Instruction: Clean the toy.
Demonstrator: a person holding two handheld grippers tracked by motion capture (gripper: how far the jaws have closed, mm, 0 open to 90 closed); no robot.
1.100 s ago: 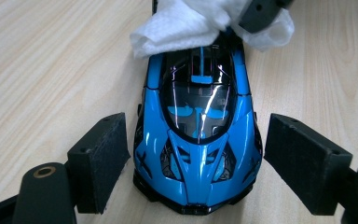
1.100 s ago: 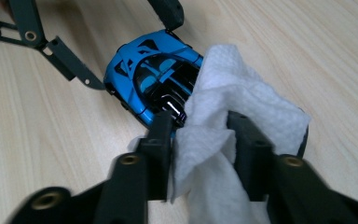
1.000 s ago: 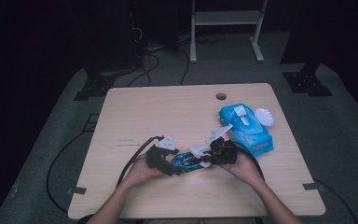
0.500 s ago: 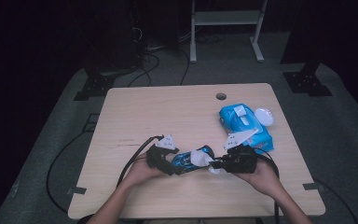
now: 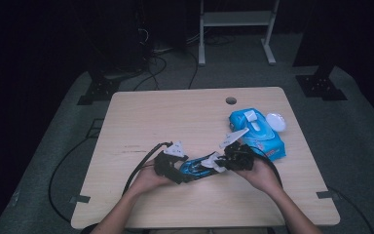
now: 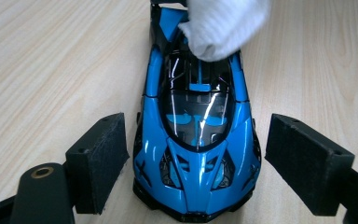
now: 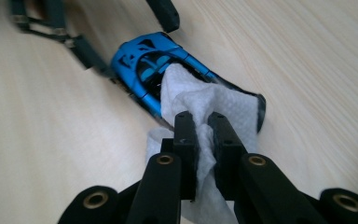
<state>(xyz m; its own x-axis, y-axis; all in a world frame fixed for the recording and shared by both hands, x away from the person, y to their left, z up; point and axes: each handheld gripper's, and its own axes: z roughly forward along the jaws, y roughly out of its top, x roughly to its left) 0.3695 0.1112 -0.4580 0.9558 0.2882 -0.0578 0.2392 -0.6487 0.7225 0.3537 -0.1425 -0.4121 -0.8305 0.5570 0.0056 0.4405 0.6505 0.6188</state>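
A blue and black toy car [image 5: 195, 167] lies on the wooden table [image 5: 175, 117] near its front edge. My left gripper [image 5: 186, 171] straddles the car's nose [image 6: 196, 154], its black pads [image 6: 100, 158] against both flanks, holding it. My right gripper [image 7: 203, 135] is shut on a white wipe [image 7: 228, 105] that drapes over the car's rear [image 7: 144, 60]. Its jaws have just been opening by a hair, with the wipe still pinched between them. In the left gripper view the wipe [image 6: 223, 23] rests on the roof's far end.
A blue pack of wet wipes [image 5: 260, 134] lies right of the hands, with a small white round lid [image 5: 276, 122] beside it. A cable hole [image 5: 231, 101] sits near the table's far edge. Black cables trail off the table's left side.
My right gripper drew the wipe off to the right, then came back onto the car's rear. The left gripper and the car have stayed put.
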